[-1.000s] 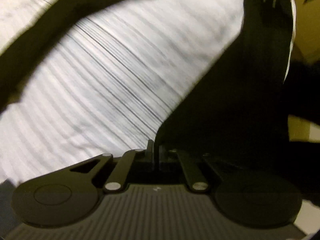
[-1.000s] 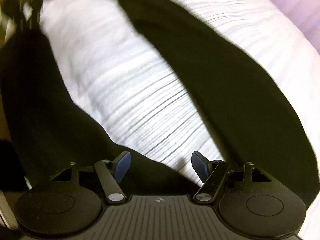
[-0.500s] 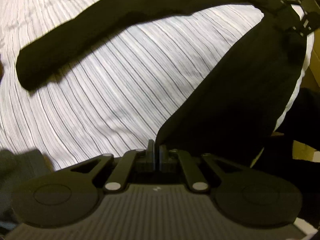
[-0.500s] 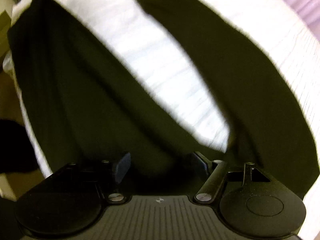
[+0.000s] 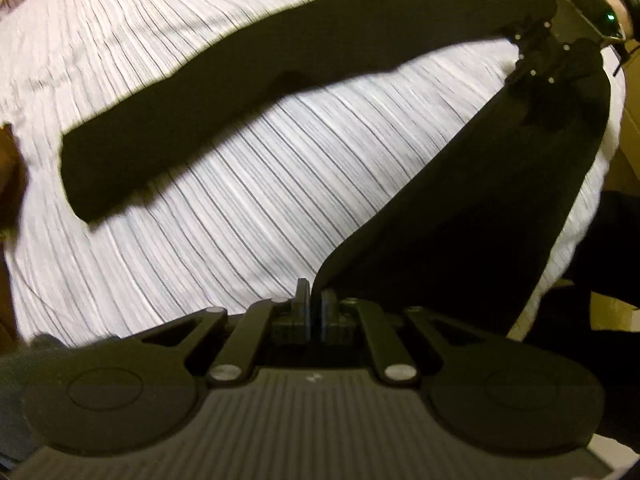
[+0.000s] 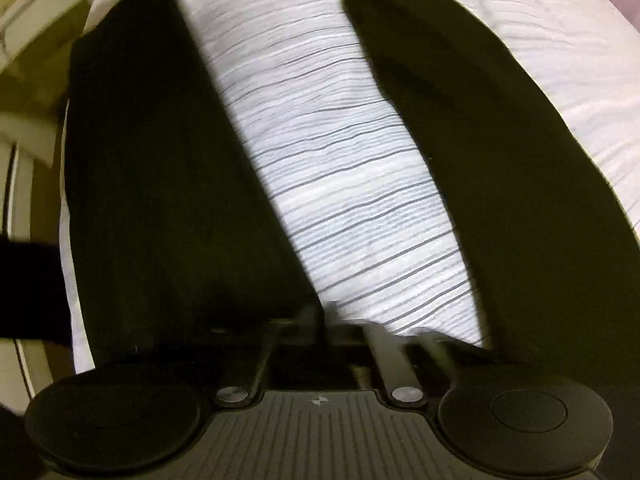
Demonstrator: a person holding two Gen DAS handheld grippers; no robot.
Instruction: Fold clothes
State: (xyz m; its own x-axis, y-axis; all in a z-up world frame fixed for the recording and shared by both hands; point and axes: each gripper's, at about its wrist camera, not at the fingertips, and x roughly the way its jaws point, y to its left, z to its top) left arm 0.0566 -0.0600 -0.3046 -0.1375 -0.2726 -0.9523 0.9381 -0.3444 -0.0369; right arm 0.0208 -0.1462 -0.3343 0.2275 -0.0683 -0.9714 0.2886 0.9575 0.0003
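Pinching black trousers (image 5: 460,208) over striped bedding (image 5: 240,200), both left gripper (image 5: 314,300) and blurred right gripper (image 6: 322,316) stay clamped.

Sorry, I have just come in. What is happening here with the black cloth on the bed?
A person is folding a black garment over a white striped bedsheet, with a handheld tool in each hand. The left tool is shut on one edge of the garment. The right tool grips it at the far end, where a long sleeve or leg branches off across the sheet. The cloth is stretched between the two tools; no fold is made yet.
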